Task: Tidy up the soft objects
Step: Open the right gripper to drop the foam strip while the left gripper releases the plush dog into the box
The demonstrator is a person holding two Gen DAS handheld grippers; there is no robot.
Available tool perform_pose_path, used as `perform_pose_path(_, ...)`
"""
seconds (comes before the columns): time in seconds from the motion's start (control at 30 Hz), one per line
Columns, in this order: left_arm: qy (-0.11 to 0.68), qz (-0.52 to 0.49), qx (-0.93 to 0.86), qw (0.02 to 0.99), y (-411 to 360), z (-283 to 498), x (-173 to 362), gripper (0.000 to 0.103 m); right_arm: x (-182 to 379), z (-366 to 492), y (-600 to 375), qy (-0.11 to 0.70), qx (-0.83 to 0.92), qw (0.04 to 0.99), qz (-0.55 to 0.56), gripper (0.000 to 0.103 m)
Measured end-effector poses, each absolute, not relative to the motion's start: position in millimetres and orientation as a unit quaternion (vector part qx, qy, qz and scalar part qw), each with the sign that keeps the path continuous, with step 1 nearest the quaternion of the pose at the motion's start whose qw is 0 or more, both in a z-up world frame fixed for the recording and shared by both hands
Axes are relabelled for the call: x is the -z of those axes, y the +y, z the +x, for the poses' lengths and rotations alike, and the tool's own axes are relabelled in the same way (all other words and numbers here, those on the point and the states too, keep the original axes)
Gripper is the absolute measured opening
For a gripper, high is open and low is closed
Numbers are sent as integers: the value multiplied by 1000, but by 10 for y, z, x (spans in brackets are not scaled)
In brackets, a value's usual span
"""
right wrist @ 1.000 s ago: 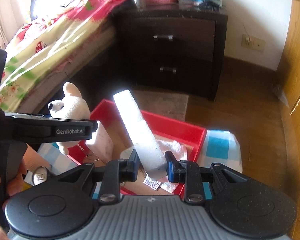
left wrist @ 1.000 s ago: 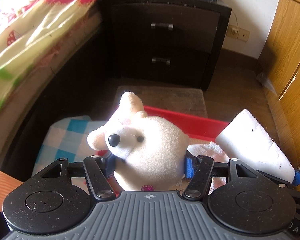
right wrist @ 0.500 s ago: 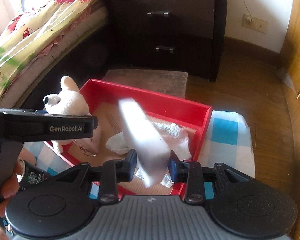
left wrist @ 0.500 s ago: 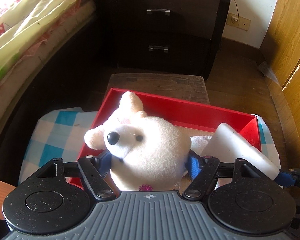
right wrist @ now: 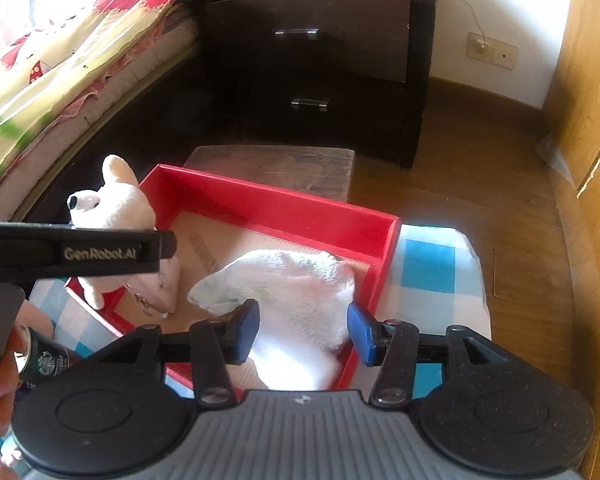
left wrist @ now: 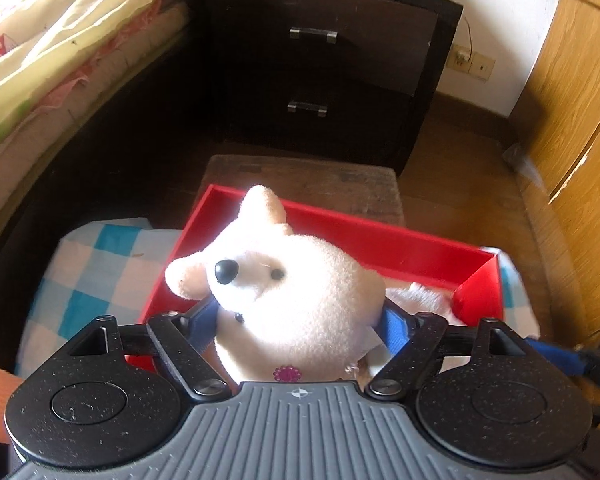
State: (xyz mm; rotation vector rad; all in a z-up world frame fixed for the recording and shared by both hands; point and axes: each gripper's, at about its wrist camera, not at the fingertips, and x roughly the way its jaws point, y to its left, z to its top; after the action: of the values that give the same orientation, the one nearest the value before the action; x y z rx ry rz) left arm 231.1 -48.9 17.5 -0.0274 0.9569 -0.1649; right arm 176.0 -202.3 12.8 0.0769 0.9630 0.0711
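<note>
My left gripper (left wrist: 300, 320) is shut on a white plush bear (left wrist: 292, 292) and holds it over the near left part of a red tray (left wrist: 380, 236). The bear (right wrist: 116, 204) and the left gripper's side also show in the right wrist view. My right gripper (right wrist: 304, 330) is open above the tray's (right wrist: 276, 200) near right part. Below it a white foam block (right wrist: 296, 364) lies in the tray against a white fluffy towel (right wrist: 292, 280). In the left wrist view only a bit of the towel (left wrist: 420, 296) shows.
The tray sits on a blue and white checked cloth (right wrist: 432, 272) over a low stand. A wooden stool (left wrist: 312, 180) stands behind it, then a dark nightstand (left wrist: 324, 60). A bed (right wrist: 60, 60) lies on the left and wooden cupboard doors (left wrist: 580, 100) on the right. A dark can (right wrist: 44, 360) stands at lower left.
My right gripper has opened and let go of the foam block, which now lies in the tray by the towel. My left gripper still holds the bear, moved a little over the tray.
</note>
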Motion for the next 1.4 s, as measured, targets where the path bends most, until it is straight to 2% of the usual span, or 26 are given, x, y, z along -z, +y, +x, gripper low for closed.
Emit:
perform_pose_path(0.2,457,-10,84,885,-553,2350,-181,84,-83,1766,-2065,465,-37,884,44,26)
perform_pose_path(0.4,443,-11,91,892,-570,2332,-257,96,-94,1744,-2061,464,-41,884,45,26)
perform_pose_path(0.87,449,-12,78,890,-321,2061,-311,96,-178,1481,-2059,465,-44,883,49,26)
perform_pose_path(1.4,492,-10,92,865,172,1204,-130,96,-171,817,-1806,480,-68,874,45,29)
